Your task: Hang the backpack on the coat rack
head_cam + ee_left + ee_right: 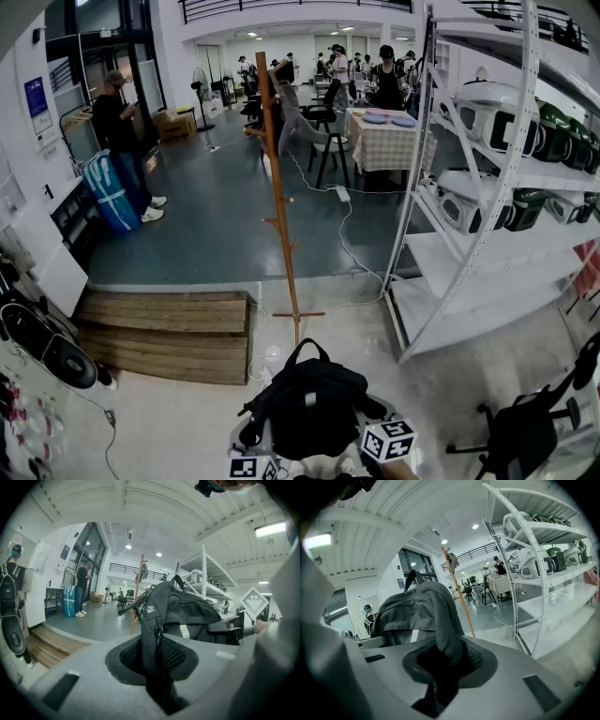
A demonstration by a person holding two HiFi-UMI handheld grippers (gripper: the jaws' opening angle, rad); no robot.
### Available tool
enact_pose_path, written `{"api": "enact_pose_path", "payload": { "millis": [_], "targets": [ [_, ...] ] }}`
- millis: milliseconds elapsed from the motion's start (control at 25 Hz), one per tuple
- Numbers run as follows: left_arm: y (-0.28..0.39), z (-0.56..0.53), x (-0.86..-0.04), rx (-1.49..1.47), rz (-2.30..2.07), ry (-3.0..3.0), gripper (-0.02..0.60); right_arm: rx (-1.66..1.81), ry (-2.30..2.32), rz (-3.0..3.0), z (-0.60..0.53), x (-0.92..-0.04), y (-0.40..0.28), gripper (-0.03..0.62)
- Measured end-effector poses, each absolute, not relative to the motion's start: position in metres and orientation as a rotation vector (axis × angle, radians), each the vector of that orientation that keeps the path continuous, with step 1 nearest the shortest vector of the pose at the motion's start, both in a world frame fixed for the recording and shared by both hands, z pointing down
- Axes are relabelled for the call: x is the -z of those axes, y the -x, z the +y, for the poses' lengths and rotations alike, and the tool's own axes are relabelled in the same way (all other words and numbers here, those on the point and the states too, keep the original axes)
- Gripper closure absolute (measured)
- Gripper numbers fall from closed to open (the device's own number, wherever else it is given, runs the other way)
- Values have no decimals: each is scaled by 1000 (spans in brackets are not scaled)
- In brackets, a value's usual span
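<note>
The left gripper (157,677) and right gripper (440,672) each clench mesh straps (149,639) of the black fabric backpack (314,403). A white strap mark (149,611), perhaps a logo, is illegible.

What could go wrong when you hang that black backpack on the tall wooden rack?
The left claw and right claw each pinch only soft fabric of the backpack, so it might slip when lifted. The coat rack is thin on a small cross foot, so the bag's weight could tip it. A white cable lies on the floor nearby; feet might catch.
</note>
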State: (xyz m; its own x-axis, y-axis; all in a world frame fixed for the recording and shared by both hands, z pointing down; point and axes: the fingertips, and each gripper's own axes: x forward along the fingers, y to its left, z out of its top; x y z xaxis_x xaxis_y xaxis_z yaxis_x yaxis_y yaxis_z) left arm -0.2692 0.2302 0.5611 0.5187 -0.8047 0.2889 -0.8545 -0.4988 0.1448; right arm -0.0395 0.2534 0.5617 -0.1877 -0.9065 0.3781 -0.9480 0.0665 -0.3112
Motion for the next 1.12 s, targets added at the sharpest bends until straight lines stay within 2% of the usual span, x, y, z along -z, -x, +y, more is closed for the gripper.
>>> {"api": "enact_pose_path", "payload": {
  "millis": [560, 1120],
  "targets": [
    [250, 241, -559, -281, -1397, -2498, 511, -799, -1942, -2245, 264, -565, 22, 519],
    [197, 262, -559, -293, -1466, -2458, 511, -799, -1869, -2303, 271, -565, -31, 519]
  ]
}}
